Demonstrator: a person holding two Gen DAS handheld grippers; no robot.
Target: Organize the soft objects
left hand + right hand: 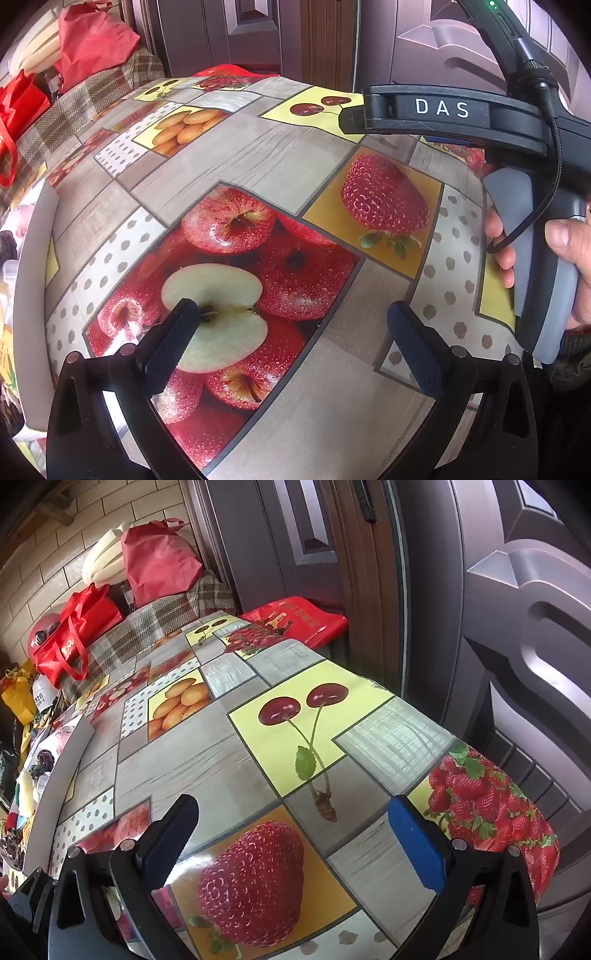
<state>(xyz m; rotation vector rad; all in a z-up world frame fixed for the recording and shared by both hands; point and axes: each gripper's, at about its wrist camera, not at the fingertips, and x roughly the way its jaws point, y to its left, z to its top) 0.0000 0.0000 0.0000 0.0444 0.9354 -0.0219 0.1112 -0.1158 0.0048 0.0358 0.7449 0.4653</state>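
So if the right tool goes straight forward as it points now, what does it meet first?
Probably only the tablecloth: the open right tool points low across its printed cherries, nothing standing between. Depth is unclear.

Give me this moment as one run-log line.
left hand-held gripper: open, empty | right hand-held gripper: open, empty | both over fruit-print tablecloth | no soft object grasped

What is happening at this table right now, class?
A person holds two handheld grippers over a table covered with a fruit-print oilcloth. The left gripper and right gripper are both open and hold nothing. A pale grey foam sheet lies along the table's left edge. No soft object has been picked up yet.
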